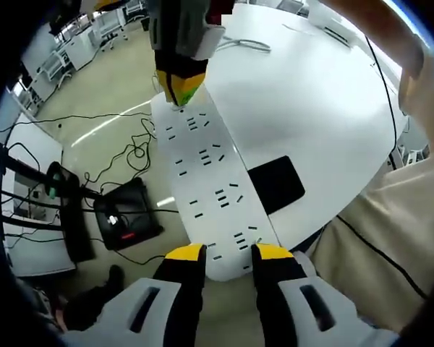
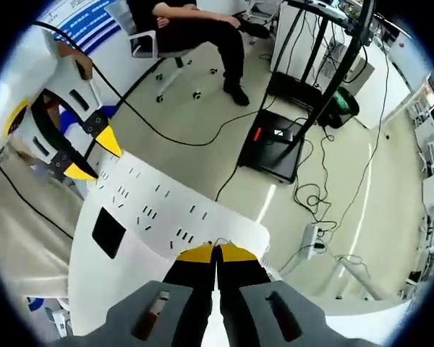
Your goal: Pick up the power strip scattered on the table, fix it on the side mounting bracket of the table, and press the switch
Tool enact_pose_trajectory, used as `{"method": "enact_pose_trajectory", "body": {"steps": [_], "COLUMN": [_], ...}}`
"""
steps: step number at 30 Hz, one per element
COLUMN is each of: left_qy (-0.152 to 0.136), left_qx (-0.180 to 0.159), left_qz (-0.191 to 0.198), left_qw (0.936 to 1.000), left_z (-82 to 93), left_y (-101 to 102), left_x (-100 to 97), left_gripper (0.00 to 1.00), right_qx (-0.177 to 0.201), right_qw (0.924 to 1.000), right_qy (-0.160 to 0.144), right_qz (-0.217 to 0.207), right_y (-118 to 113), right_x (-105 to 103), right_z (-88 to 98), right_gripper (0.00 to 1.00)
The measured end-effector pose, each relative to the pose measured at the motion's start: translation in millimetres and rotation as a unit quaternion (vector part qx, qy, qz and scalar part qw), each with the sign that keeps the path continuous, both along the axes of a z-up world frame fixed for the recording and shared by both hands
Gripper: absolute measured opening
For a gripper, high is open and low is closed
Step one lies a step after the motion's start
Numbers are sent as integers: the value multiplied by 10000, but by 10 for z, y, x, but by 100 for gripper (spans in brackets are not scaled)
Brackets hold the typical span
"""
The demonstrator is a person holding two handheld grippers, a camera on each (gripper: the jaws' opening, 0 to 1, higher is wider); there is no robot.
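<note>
Close in, the left gripper [image 1: 228,253] has its jaws spread around the near end of the power strip [image 1: 206,181], one yellow tip on each side of the white body. The strip is up off the table [image 1: 304,94], held lengthwise along the table's edge, sockets facing the camera.

At the far end, the right gripper [image 1: 179,90] comes down onto the strip. In its own view that gripper [image 2: 216,252] has jaws pressed together at the strip's edge [image 2: 173,210]; whether they pinch the rim or just push on it I cannot tell. The left gripper [image 2: 92,155] shows at the other end there.

So the pick-up looks done, and both hands are steadying the strip at the table's side. The bracket itself I can't make out, so whether it's seated is unclear. Pressing the switch seems yet to come, though the right gripper may be near it.

Beyond: a black pad [image 1: 276,183] on the table, then floor with cables [image 1: 130,148] and a black box [image 1: 126,213]; a seated person [image 2: 195,32] further off.
</note>
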State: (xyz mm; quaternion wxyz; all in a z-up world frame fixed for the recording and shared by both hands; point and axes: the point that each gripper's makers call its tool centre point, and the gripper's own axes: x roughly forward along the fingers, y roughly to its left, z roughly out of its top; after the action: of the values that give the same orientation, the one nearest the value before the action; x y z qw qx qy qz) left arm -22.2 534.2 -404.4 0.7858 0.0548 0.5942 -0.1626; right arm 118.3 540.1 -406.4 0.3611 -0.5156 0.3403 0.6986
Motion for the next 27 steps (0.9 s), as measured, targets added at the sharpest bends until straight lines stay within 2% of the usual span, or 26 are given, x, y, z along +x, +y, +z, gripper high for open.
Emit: {"method": "enact_pose_trajectory", "body": {"steps": [7,18,27], "left_qy": [40,82,77], "left_qx": [22,29,42], "left_qz": [-21,-36,-36], "left_qw": [10000,10000,10000], "left_z": [-2,-5,-5], "left_y": [-1,3,3], "left_x": [2,7,6], "left_gripper": [31,31,31], "right_qx": [-96,-347,-442], "right_qw": [9996,9994,9988], "right_qy": [238,39,171], "right_qz": [-127,-11,-150], "right_y": [-4,-5,-14], "right_x": [6,-1,5], "right_z": [-7,-36,-47], "right_gripper": [0,0,0]}}
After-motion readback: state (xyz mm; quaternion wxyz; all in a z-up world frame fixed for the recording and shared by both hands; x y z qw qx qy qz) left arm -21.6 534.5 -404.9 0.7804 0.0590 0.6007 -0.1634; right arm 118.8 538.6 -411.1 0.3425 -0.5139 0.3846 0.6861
